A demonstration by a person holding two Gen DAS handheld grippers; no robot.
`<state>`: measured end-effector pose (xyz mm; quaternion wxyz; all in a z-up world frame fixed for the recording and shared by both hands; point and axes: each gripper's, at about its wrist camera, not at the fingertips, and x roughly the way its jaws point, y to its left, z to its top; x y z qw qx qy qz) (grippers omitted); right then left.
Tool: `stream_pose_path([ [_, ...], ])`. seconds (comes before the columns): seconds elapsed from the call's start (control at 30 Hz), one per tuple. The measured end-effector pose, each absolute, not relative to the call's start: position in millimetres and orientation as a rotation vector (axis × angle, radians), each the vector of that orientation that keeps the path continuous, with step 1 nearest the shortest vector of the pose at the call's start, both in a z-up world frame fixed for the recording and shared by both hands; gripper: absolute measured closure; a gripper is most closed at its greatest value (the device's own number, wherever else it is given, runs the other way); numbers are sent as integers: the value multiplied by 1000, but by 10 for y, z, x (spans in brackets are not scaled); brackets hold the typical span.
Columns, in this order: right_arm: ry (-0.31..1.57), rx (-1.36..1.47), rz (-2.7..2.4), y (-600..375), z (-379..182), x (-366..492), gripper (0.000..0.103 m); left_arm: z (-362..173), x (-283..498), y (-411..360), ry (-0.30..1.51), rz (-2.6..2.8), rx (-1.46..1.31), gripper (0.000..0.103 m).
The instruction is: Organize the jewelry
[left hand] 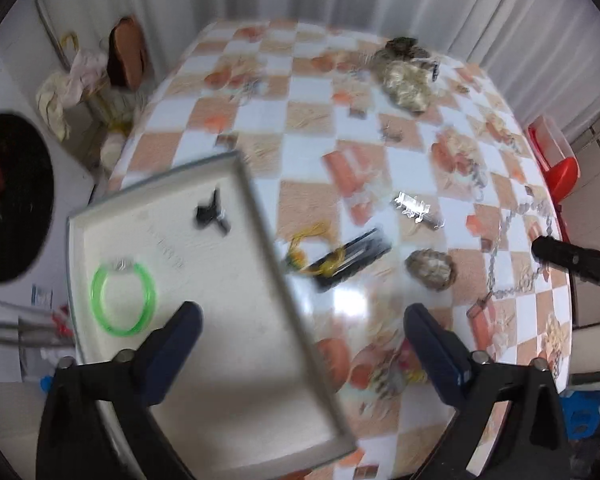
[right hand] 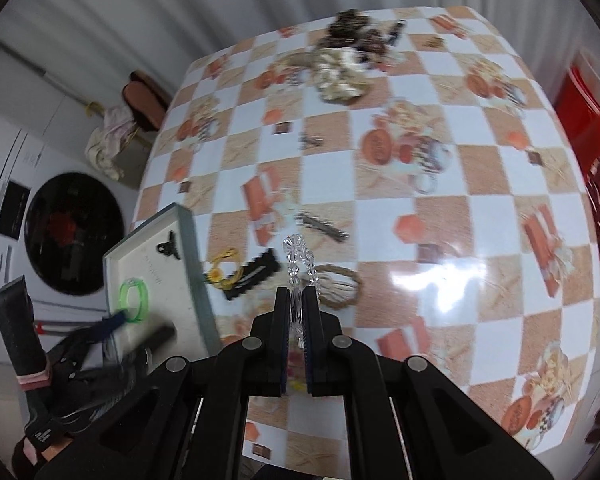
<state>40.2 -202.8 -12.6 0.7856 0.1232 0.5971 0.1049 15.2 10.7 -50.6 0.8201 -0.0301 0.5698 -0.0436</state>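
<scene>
Checkered tablecloth, washing machine.

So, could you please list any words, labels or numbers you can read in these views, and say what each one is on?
None can be read.
Tray: faint print on its floor, too blurred.
Left gripper: small white marking on its body, too small.
White appliance: dark panel, nothing legible.

Both tongs are black plastic with round silver screws. The left tongs have dark blue pads. The right tongs seem to have blue pad edges too.
</scene>
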Motion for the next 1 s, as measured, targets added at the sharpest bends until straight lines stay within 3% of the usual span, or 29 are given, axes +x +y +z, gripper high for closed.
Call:
stream_pose_path([
  [0.27, 1297, 343, 115, -2646, -221, 313, 97, -846, 441, -598, 1305, -194, -66, 0],
  [0.33, 1300, 354, 97, -2762, -246, 285, 97, -963, 505, -717, 1337, -204, -106, 17],
  [0.47, 1308, 377, 64, -2986, -299, 241, 97, -1140, 576, -823, 1373, -173, -178, 33],
  [0.77, 1319, 410, 38, -3219, -397, 194, 97, -1283, 698, -852, 1388, -83, -245, 35],
  [0.93, 1325, 411, 39, -3233, -431, 183, 97, -1362, 743, -925, 1413, -70, -236, 79],
  [0.97, 1325, 411, 40, -3234, -431, 185, 97, -1352, 733, -934, 1408, -73, -228, 82],
  [1.0, 1324, 411, 39, -3234, -431, 185, 97, -1334, 720, -942, 1399, -80, -220, 92],
])
